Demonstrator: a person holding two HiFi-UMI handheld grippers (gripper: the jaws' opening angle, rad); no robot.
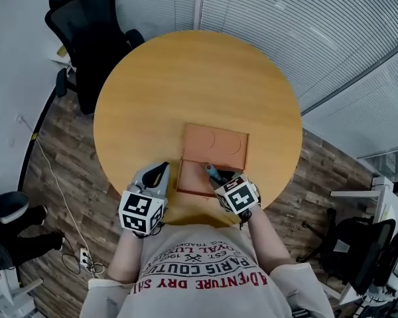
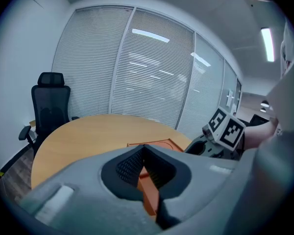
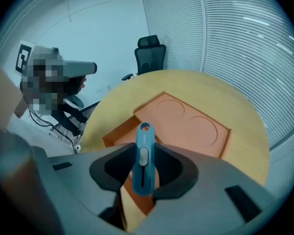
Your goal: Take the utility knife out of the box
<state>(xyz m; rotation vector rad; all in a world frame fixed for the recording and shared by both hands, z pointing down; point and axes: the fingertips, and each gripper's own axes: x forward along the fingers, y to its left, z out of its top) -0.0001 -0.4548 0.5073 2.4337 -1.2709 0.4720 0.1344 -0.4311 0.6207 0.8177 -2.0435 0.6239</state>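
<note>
Knife (image 3: 143,158): blue-grey, slim, with a slider down its face and a hole at its far end. Clamped between the pads of the right tongs (image 3: 143,173), lying lengthwise along the jaws, holed end sticking out past the tips. Held over the open box (image 1: 186,177), above the tray (image 3: 116,137) on the person's side. Cannot tell whether its lower end is clear of the tray.

Box: orange, open on the round tabletop (image 1: 152,91), close to the edge nearest the person. Lid (image 1: 215,141) lying flat on the far side, with two round recesses side by side. Tray on the near side, right against the lid.

Left tongs (image 1: 163,171): clenched, tips meeting, nothing between them. Just beside the tray's left wall in the head view, with a narrow strip of tabletop between. Orange of the box visible through the slit behind the tips in the left gripper view.

Marker cubes: right one (image 1: 239,194) over the tray's near right corner, left one (image 1: 141,212) at the tabletop's near edge.

Chair (image 1: 86,32): black, at the far left of the tabletop, on a wood floor (image 1: 66,171). Blinds (image 1: 298,18) along the far wall.
</note>
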